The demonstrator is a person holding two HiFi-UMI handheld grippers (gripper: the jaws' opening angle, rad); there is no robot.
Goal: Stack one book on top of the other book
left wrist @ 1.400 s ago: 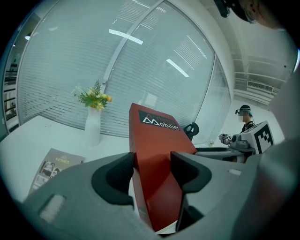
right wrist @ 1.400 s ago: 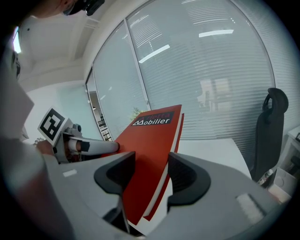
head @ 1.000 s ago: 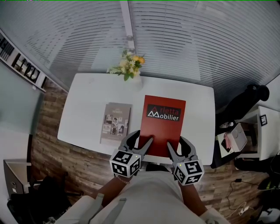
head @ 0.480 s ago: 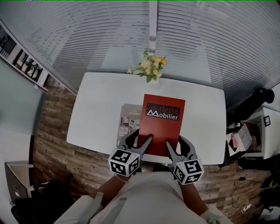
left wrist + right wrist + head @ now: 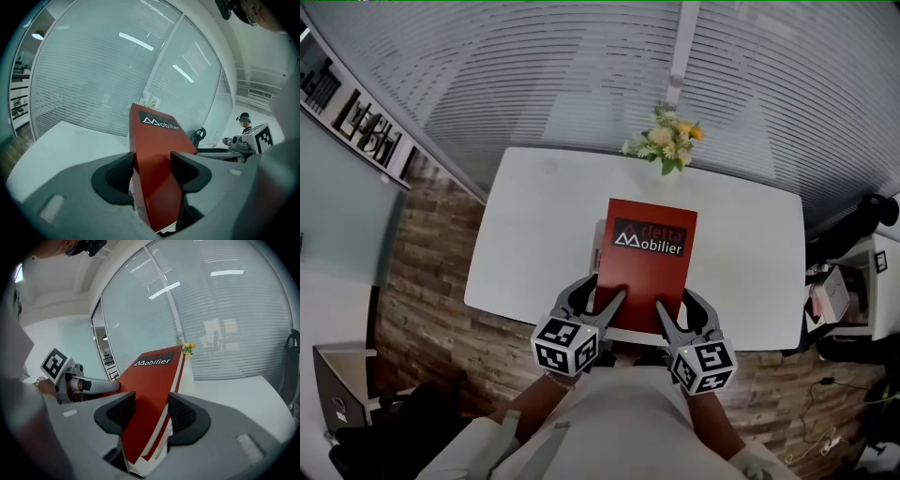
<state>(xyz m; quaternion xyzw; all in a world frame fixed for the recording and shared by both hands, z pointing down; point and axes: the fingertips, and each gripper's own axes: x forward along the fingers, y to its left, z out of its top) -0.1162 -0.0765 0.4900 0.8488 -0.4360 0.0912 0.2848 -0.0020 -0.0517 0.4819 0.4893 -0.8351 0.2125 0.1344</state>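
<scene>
With the left gripper (image 5: pixel 609 289) and right gripper (image 5: pixel 675 302) each clamped on the near edge of the large red hardcover book (image 5: pixel 649 262) held over the white table (image 5: pixel 534 206), an uneven grip could tilt it and land it crooked.

The head view looks steeply down from above; both gripper views look closely along the shared red book (image 5: pixel 649 258).

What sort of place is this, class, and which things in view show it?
Probably an office or meeting room: a white table with flowers, striped glass walls, and wall shelving at the left.
</scene>
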